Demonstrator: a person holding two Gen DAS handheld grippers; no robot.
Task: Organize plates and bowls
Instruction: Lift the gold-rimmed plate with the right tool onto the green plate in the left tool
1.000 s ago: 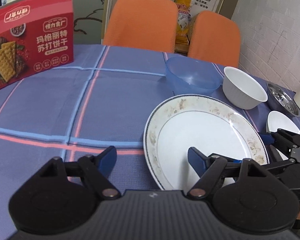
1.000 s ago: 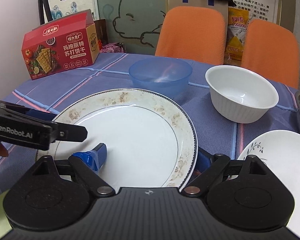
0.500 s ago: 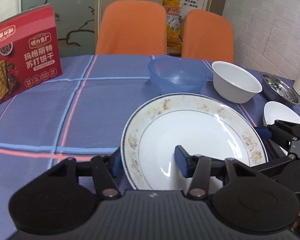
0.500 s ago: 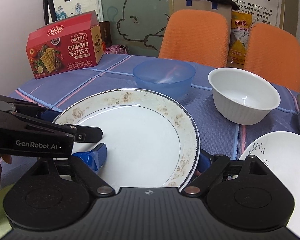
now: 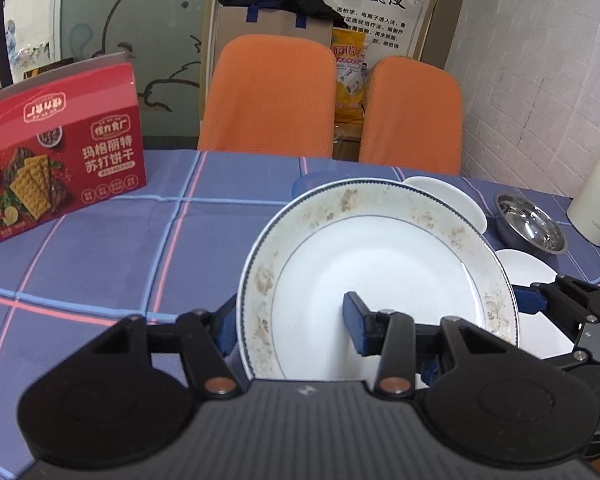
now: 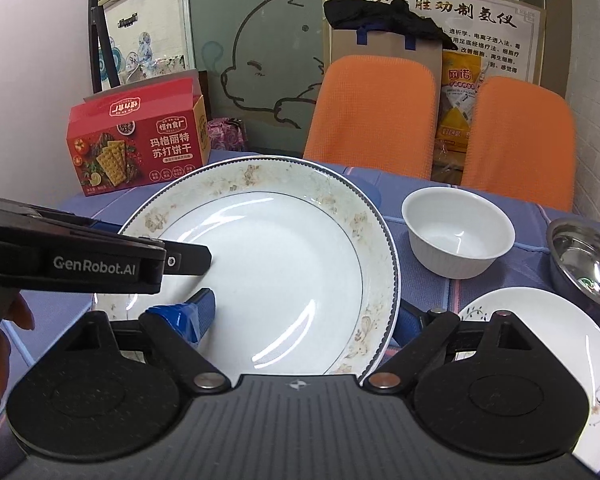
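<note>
Both claws pinch the big plate [image 5: 380, 276] at once: the left claw [image 5: 288, 326] bites its rim at about 8 o'clock in the left view, one pad under the edge and one on the white well, while the right claw [image 6: 304, 320] straddles the near rim at roughly 5 o'clock in its own view, one pad on the well, the other outside the rim. The plate looks raised and tilted toward the cameras, since it hides most of the blue bowl [image 5: 312, 182] behind its far edge at 12 o'clock, though whether it has fully left the surface [image 5: 120, 248] I cannot tell. Sorting seems to be at an early stage: nothing is stacked yet. The white bowl [image 6: 458, 238] sits alone at 2 o'clock of the plate, the steel bowl [image 6: 584, 264] beside it at 3 o'clock, and the small plate [image 6: 540, 360] lies flat at 4 o'clock, just beside the right claw. A likely next step is to set the big plate down as a base and put the small plate on it, then nest the three bowls; all of that remains. The cracker box [image 5: 60, 152] stands well apart at 10 o'clock.
</note>
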